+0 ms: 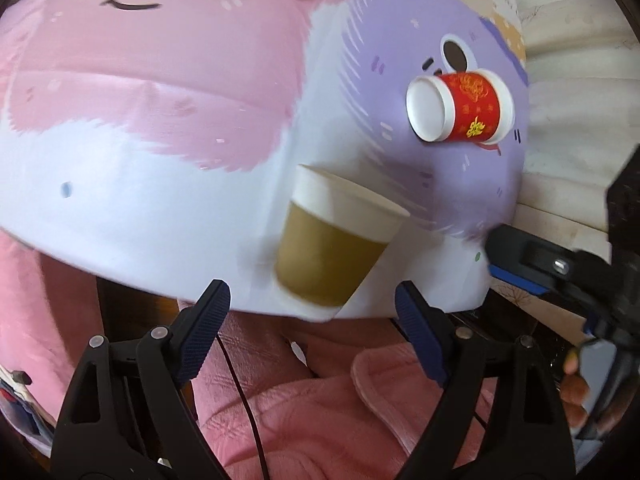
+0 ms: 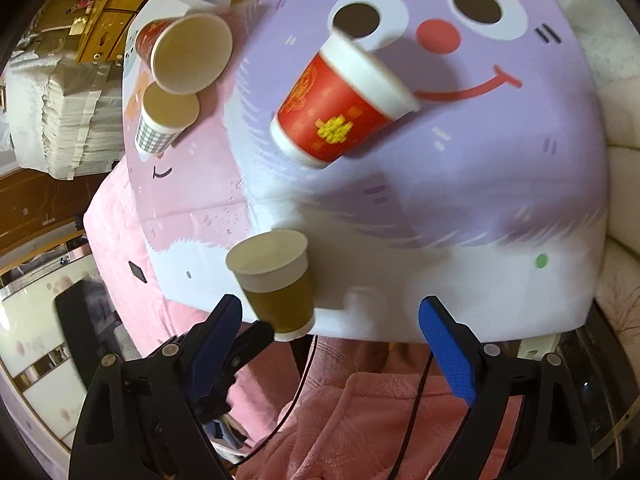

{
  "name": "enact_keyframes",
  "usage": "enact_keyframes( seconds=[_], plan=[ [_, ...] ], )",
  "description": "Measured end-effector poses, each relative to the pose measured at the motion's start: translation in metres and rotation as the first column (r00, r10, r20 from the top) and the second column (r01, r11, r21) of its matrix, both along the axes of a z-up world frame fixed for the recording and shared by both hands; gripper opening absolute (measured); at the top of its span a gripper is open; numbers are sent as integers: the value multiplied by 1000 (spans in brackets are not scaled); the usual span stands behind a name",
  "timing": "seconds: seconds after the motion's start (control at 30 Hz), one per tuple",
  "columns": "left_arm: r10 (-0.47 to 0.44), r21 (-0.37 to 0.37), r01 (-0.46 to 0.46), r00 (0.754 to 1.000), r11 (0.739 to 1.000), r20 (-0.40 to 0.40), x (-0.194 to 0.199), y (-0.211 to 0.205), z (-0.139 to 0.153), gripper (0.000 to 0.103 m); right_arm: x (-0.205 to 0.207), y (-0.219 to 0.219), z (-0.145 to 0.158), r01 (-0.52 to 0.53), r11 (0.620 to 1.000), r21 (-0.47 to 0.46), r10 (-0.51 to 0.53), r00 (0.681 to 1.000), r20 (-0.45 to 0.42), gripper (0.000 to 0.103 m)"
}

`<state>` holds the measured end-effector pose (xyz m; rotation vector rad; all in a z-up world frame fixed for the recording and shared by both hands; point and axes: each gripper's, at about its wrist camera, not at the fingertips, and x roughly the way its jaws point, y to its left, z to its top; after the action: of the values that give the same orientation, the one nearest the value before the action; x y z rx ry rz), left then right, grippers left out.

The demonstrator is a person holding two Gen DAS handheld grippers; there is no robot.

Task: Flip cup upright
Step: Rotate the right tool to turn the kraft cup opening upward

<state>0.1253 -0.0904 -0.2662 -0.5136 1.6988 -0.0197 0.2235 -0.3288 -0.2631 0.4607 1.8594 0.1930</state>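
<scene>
A brown and white paper cup [image 1: 332, 244] stands upright near the front edge of the cartoon-print table [image 1: 160, 184]; it also shows in the right wrist view [image 2: 276, 280]. A red paper cup [image 1: 460, 106] lies on its side further back on the purple part; it also shows in the right wrist view [image 2: 344, 108]. My left gripper [image 1: 312, 300] is open and empty, just short of the brown cup. My right gripper [image 2: 332, 316] is open and empty, in front of the table edge, well short of the red cup.
Several more cups stand at the table's far side, among them a checked cup [image 2: 164, 124] and a red one [image 2: 184, 52]. The other gripper [image 1: 560, 272] shows at the right of the left wrist view. A pink-clad lap [image 2: 360, 420] lies below both grippers.
</scene>
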Motion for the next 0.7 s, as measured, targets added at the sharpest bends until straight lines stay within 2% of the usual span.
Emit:
enact_keyframes(
  seconds=[0.13,0.27,0.37,0.57,0.7],
  plan=[
    [42,2,-43,998,999,39,-13,21,20,83,-7,18,-6,29,999,28,-28,999,-17,91],
    [42,32,-44,997,999,62,-22,56,39,83,-14,42,-10,56,998,27,-56,998,-4,91],
    [26,55,-29,999,998,43,-27,79,43,83,-20,58,-13,71,997,-24,-70,997,32,91],
    [-62,96,60,998,994,16,-37,115,43,83,-38,67,-28,156,976,-149,-146,986,81,91],
    [-129,114,127,992,985,6,-45,129,37,83,-49,67,-36,220,957,-188,-200,973,115,91]
  ],
)
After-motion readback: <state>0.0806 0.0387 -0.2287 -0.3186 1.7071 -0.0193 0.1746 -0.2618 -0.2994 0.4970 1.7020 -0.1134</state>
